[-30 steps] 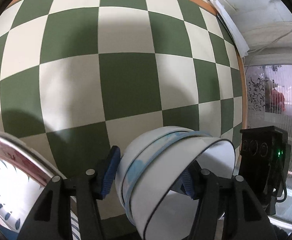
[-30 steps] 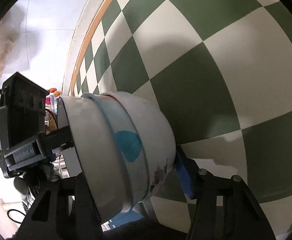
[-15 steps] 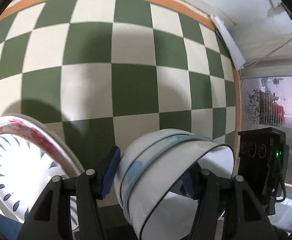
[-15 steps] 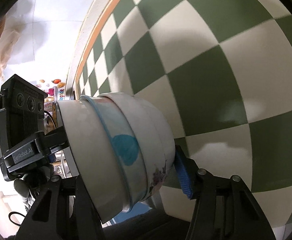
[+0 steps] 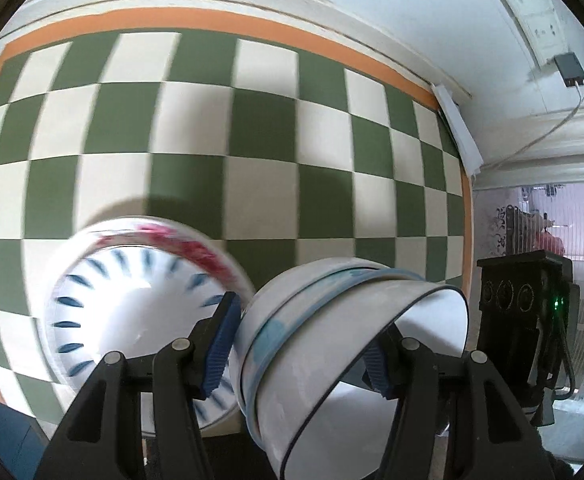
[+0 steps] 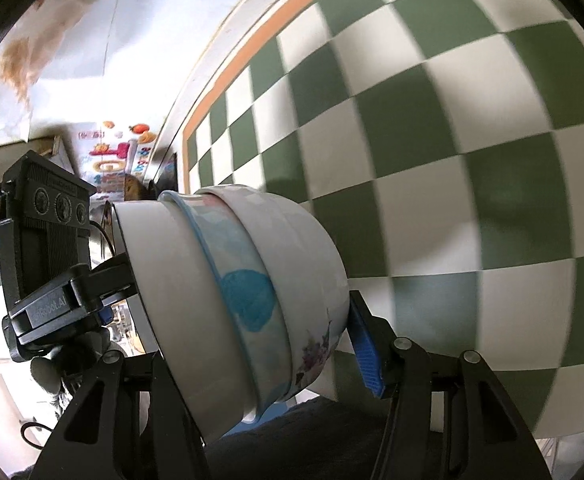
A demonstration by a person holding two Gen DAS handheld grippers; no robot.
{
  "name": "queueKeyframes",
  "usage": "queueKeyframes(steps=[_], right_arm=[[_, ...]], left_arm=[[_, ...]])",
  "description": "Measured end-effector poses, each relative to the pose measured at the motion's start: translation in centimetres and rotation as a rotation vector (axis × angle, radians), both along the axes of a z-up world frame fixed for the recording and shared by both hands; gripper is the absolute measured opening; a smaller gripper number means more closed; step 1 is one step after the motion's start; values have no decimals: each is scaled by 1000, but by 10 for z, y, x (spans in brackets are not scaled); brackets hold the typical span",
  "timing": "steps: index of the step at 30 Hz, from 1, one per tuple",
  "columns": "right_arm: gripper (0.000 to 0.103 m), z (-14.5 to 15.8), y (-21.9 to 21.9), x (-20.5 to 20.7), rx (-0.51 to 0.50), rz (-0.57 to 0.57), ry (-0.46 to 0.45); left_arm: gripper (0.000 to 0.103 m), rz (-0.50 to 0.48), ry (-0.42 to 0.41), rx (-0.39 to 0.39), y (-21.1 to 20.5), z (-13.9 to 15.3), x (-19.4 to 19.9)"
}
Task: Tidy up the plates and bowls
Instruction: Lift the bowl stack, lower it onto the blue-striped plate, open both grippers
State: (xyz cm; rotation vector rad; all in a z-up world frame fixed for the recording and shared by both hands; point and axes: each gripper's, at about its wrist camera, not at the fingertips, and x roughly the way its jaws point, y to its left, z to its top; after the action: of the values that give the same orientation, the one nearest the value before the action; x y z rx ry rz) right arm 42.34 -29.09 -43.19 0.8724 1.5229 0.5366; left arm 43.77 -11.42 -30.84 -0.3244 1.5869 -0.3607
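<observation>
Bowl stack: three nested bowls (image 5: 331,344) were held tipped on their side above the checked table, between both tongs at once. The same stack showed in the right wrist view (image 6: 252,300).
Innermost bowl: plain white with a thin dark rim, its mouth facing the right-hand tool.
Middle bowl: white with a pale blue rim and a bright blue patch on its wall.
Outer bowl: white, with a small flower print near its base.
Left gripper (image 5: 299,348): it was clamped on the stack, one blue pad against the outer bowl's base side, the other reaching inside the innermost bowl.
Right gripper (image 6: 232,332): its blue pad on the right side pressed the outer bowl's base; the opposite finger was hidden behind the bowls, so the hold looked firm but only one contact was visible.
Plate (image 5: 132,308): a white plate with blue dashes round its well and a red pattern on its rim lay on the table, just left of the stack and lower down; it was blurred.
Table (image 5: 252,152): a green and cream checked cover with an orange border.
Wall (image 5: 451,8): white, with a socket strip (image 5: 531,12) and a plugged-in adapter, beyond the table's far corner.
</observation>
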Motion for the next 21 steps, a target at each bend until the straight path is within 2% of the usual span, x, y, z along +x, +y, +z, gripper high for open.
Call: queueKeyframes(steps=[6, 11, 21], right_arm=[[57, 2, 49, 6, 16, 44, -4], [57, -9, 85, 8, 22, 79, 13], [57, -36, 130, 10, 2, 129, 55]], left_arm=[[54, 35, -4, 22, 48, -2, -2], [54, 67, 19, 30, 82, -14, -6], [54, 95, 60, 33, 112, -40, -10]])
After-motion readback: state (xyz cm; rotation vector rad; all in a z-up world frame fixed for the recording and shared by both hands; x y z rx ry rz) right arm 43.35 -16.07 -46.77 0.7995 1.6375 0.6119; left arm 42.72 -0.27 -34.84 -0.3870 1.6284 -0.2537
